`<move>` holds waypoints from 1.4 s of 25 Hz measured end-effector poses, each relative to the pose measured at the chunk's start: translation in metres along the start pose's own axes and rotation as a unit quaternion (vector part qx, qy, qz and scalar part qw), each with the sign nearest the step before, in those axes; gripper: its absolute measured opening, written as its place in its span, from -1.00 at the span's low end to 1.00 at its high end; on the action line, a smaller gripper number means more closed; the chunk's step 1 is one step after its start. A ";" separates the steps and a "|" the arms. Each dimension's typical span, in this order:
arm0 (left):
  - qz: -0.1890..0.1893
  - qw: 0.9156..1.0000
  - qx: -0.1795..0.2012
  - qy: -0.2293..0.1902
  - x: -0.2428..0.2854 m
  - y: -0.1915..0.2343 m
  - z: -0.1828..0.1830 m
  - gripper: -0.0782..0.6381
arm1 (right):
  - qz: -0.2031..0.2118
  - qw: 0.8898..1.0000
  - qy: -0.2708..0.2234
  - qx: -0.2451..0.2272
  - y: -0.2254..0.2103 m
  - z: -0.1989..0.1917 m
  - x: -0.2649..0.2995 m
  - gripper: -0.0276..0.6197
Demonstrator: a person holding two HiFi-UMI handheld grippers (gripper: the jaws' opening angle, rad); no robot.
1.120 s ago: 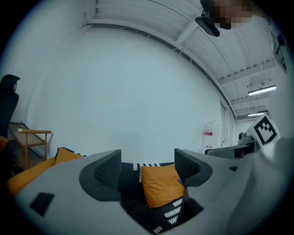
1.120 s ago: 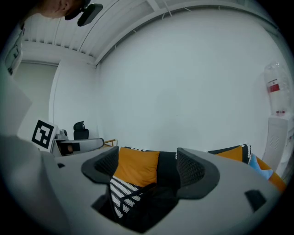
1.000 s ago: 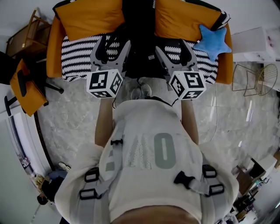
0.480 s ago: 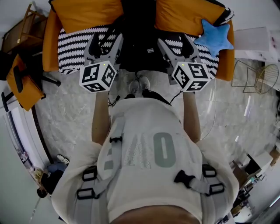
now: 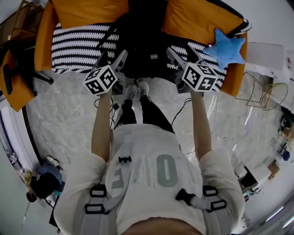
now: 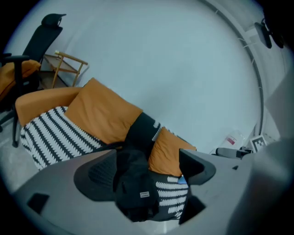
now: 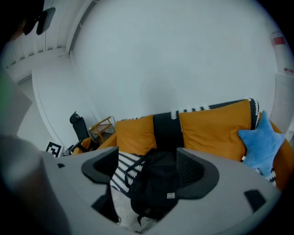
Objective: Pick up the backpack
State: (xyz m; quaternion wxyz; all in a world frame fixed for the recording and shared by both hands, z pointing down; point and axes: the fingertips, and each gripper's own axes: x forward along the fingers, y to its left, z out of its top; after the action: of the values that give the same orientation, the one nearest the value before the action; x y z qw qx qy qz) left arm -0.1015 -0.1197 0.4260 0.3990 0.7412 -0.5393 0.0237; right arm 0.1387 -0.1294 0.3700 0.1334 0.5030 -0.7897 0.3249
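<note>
Left gripper (image 5: 112, 58) fingers opening wide, right gripper (image 5: 181, 53) fingers spread, both empty. Just ahead, the black backpack (image 5: 147, 50) slumps on the sofa (image 5: 46, 41). Risk: pinching slack fabric that slips, or grabbing the striped blanket (image 5: 73, 46) underneath. Orange cushions (image 5: 92, 11) flank it; the star pillow (image 5: 225, 48) sits clear.

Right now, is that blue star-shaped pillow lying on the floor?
No, the blue star pillow sits up on the sofa, beside an orange cushion at one end.
</note>
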 end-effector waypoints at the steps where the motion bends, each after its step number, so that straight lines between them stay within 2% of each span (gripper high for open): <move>1: 0.009 1.000 -0.004 0.015 0.012 0.014 -0.015 0.36 | 0.000 1.000 0.017 0.000 -0.008 -0.013 0.015 0.28; 4: 0.046 0.998 -0.013 0.050 0.045 0.060 -0.064 0.37 | 0.000 0.998 0.070 0.002 -0.037 -0.060 0.061 0.28; 8: 0.087 0.993 -0.028 0.077 0.085 0.116 -0.123 0.37 | 0.003 0.991 0.125 0.048 -0.080 -0.125 0.118 0.28; 11: 0.108 0.987 -0.032 0.113 0.103 0.149 -0.165 0.37 | -0.004 0.984 0.166 0.071 -0.107 -0.175 0.148 0.28; 13: 0.122 0.982 -0.036 0.141 0.116 0.168 -0.193 0.37 | -0.007 0.977 0.201 0.066 -0.124 -0.207 0.164 0.28; 16: 0.128 0.975 -0.055 0.173 0.129 0.187 -0.232 0.37 | -0.016 0.967 0.252 0.034 -0.147 -0.248 0.178 0.28; 19: 0.132 0.971 -0.058 0.192 0.138 0.199 -0.258 0.37 | -0.023 0.960 0.279 0.025 -0.161 -0.277 0.190 0.28; 27: 0.137 0.960 -0.072 0.234 0.160 0.213 -0.298 0.36 | -0.021 0.947 0.315 0.054 -0.180 -0.325 0.209 0.17; 30: 0.139 0.958 -0.057 0.243 0.162 0.210 -0.298 0.09 | 0.001 0.945 0.317 0.082 -0.177 -0.329 0.211 0.06; 32: 0.139 0.961 -0.047 0.235 0.161 0.204 -0.298 -0.07 | 0.016 0.942 0.320 0.098 -0.171 -0.331 0.211 -0.13; 35: 0.145 0.961 -0.032 0.232 0.161 0.201 -0.296 -0.35 | 0.024 0.943 0.319 0.091 -0.164 -0.333 0.212 -0.39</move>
State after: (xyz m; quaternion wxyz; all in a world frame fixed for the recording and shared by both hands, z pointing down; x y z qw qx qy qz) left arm -0.0817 -0.0824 0.8160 0.5290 0.6164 -0.5336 0.2356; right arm 0.1469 -0.1106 0.7967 0.3238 0.3642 -0.6848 0.5418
